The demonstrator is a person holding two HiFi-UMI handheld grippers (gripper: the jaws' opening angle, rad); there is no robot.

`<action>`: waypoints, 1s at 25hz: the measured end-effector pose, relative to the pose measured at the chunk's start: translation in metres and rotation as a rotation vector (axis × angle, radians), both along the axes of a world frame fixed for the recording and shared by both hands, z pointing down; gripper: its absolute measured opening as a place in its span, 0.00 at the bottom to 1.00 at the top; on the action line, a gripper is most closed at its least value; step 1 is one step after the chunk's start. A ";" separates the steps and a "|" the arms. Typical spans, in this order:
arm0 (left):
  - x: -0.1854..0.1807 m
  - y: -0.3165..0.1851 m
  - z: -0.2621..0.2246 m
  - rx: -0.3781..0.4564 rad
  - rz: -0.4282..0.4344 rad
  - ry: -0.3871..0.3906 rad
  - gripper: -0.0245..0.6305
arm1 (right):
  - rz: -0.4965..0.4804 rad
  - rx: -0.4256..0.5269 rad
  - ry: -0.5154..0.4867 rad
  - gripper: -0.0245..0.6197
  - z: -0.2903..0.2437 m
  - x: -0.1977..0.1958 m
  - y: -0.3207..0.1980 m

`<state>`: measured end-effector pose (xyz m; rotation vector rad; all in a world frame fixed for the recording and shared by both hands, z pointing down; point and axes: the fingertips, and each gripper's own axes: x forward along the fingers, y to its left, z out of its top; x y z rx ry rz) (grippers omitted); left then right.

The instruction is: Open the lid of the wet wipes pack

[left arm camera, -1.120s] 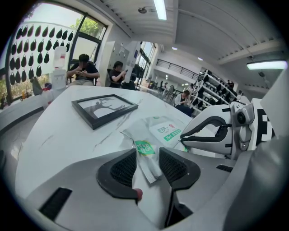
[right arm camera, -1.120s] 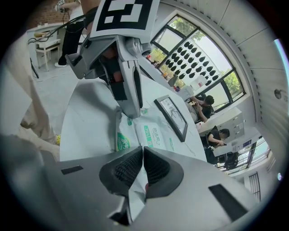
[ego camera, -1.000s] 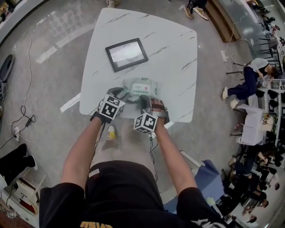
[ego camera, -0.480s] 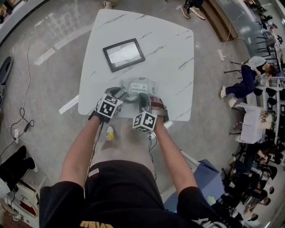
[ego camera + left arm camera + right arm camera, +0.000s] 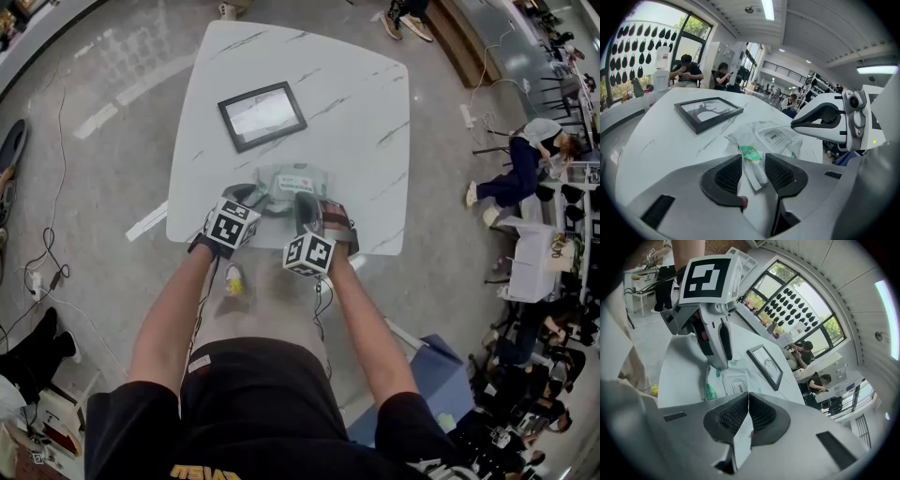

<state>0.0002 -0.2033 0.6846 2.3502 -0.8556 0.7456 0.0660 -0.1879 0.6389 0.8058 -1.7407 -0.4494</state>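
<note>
The white and green wet wipes pack (image 5: 298, 180) lies near the front edge of the white marble table (image 5: 356, 112). My left gripper (image 5: 260, 200) is at its left end. In the left gripper view the pack's crumpled end (image 5: 751, 157) sits pinched between the left gripper's (image 5: 753, 168) pads. My right gripper (image 5: 305, 208) is over the pack's near side, shut on a thin white lid flap (image 5: 742, 446) that runs back through the right gripper's (image 5: 748, 411) pads. The pack's "OPEN" label (image 5: 773, 136) faces up. The right gripper's tip (image 5: 801, 124) hovers just above it.
A black picture frame (image 5: 262, 114) lies flat on the table beyond the pack. People sit at other tables in the background. A chair stands at the lower right, and cables lie on the floor to the left.
</note>
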 end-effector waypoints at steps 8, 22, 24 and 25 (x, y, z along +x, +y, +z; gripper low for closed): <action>0.001 -0.001 0.002 -0.001 -0.001 0.001 0.30 | 0.018 0.018 -0.024 0.05 -0.008 0.003 -0.012; 0.000 -0.002 0.004 0.008 0.002 0.008 0.30 | 0.084 -0.005 -0.138 0.05 -0.019 0.006 -0.028; 0.000 -0.002 0.005 0.010 0.002 0.006 0.30 | 0.106 -0.016 -0.171 0.06 -0.019 0.007 -0.031; 0.000 -0.002 0.005 0.012 0.002 0.006 0.30 | 0.114 -0.019 -0.182 0.06 -0.019 0.008 -0.033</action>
